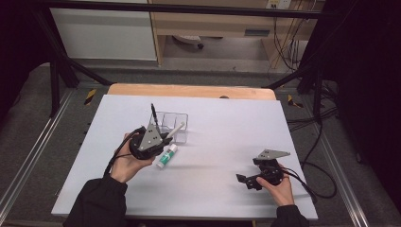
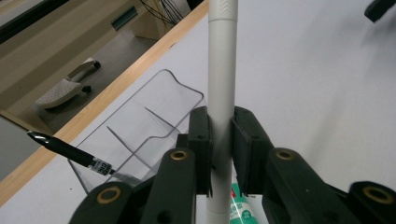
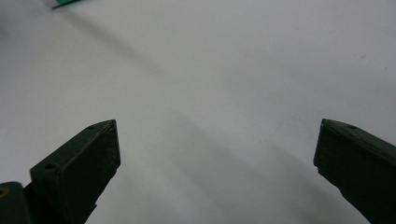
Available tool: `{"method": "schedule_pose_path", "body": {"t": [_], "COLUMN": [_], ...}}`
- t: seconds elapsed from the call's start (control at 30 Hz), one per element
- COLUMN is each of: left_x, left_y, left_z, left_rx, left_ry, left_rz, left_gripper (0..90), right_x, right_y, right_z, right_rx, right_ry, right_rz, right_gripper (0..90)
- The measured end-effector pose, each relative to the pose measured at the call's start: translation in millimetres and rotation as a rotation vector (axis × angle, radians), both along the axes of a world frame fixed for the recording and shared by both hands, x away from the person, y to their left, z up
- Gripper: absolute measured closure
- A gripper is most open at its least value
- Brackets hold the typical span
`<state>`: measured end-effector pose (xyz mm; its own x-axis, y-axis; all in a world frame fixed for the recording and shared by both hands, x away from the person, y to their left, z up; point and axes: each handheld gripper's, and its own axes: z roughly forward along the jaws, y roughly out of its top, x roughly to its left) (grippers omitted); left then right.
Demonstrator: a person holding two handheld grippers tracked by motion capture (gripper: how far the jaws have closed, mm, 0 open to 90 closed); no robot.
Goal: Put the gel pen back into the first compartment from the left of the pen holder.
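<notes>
My left gripper is shut on a white pen, which sticks out past the jaws toward a clear plastic organiser with several compartments. The white pen leans over the organiser's front edge. A black pen stands tilted in the organiser's left compartment. A white and green tube lies on the table just below the left gripper. My right gripper is low over the bare table at the front right, jaws wide open with nothing between them.
The white table top has a wooden far edge. A corner of the green and white tube shows at the top left of the right gripper view. Cables trail off the table's right side.
</notes>
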<state>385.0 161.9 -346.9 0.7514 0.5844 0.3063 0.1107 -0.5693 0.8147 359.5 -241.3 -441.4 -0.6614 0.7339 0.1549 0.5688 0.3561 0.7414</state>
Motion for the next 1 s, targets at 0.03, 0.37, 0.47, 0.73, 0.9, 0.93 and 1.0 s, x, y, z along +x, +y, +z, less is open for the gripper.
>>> {"method": "schedule_pose_path", "body": {"t": [0.03,0.37,0.47,0.73,0.9,0.93,1.0], "left_x": [1.4,19.3,24.7,38.9,48.4,50.3,54.3], "left_y": [0.6,0.9,0.1,-1.3,-3.0,-3.5,-5.0], "left_z": [1.7,15.1,18.4,27.4,32.2,33.2,35.3], "left_rx": [-0.015,-0.103,-0.134,-0.170,-0.186,-0.194,-0.196], "left_ry": [0.005,0.025,0.037,0.049,0.052,0.053,0.051], "left_rz": [0.007,0.069,0.085,0.116,0.137,0.141,0.148], "left_gripper": [77.6,77.6,77.6,77.6,77.6,77.7,77.7], "right_x": [-0.8,-1.7,-2.1,-2.4,-2.6,-2.7,-2.7], "right_y": [0.1,-0.1,-0.6,-0.9,-0.8,-0.9,-1.0], "right_z": [-0.4,-3.4,-3.9,-4.0,-4.1,-4.0,-4.1], "right_rx": [0.002,-0.017,-0.015,-0.021,-0.023,-0.024,-0.026], "right_ry": [0.005,0.003,0.005,-0.001,0.002,0.001,-0.001], "right_rz": [-0.003,0.006,0.003,0.013,0.016,0.015,0.015], "right_gripper": [1.4,1.5,1.5,1.5,1.6,1.6,1.6]}}
